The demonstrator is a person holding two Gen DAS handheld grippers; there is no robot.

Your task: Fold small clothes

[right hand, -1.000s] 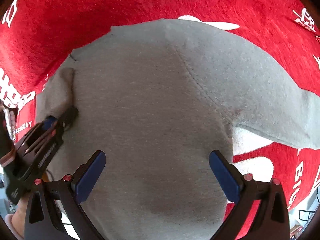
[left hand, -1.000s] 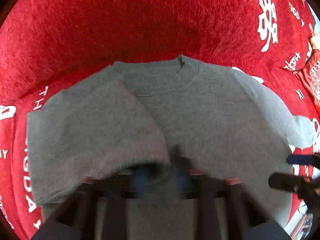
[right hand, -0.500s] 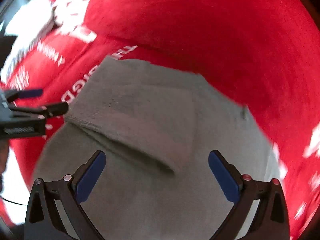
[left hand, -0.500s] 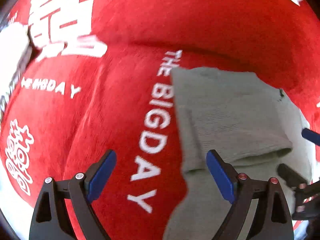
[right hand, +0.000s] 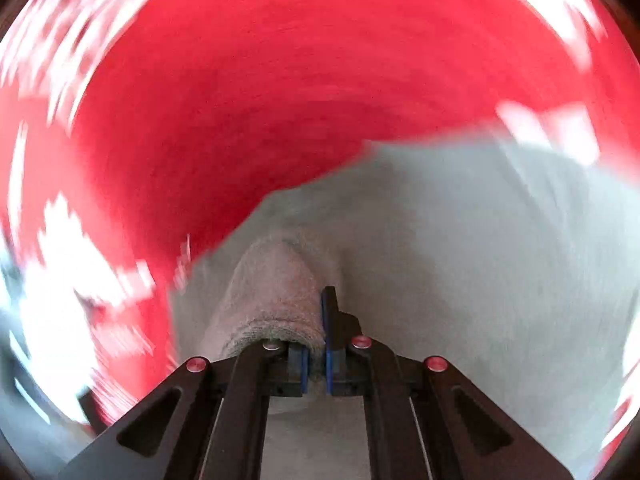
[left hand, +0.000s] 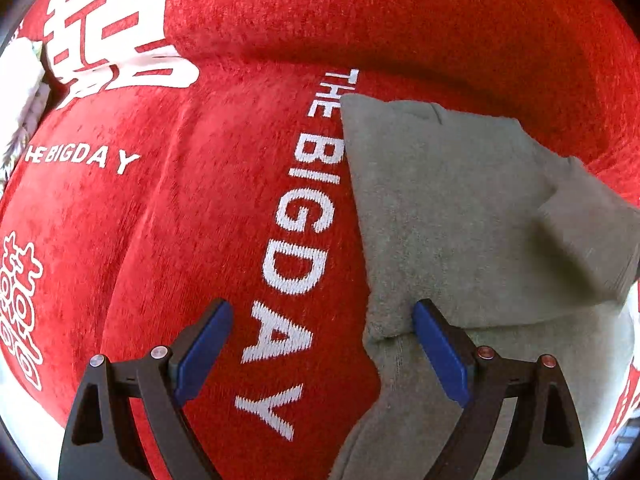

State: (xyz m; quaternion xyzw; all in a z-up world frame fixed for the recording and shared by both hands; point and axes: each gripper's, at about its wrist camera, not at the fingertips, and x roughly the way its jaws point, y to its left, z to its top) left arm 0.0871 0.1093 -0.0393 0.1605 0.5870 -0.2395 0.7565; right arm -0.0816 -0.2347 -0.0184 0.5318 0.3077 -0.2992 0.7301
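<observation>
A grey sweater lies on the red cover, with a sleeve folded in across its body at the right. My left gripper points down at its left edge and is open. One pad hangs over the red cover, the other over the edge of the cloth, and nothing is pinched. In the blurred right wrist view, the right gripper has its jaws closing. Its blue pads press on a bunched fold of the grey sweater.
The red plush cover with white lettering and large white characters spreads to the left of and behind the sweater. Something white lies at the far left edge. A raised red ridge runs along the back.
The left gripper opened, let go of the folded sleeve and swung left to the sweater's edge. The right gripper went from wide open to closed on a fold of the cloth, and its view swung.
</observation>
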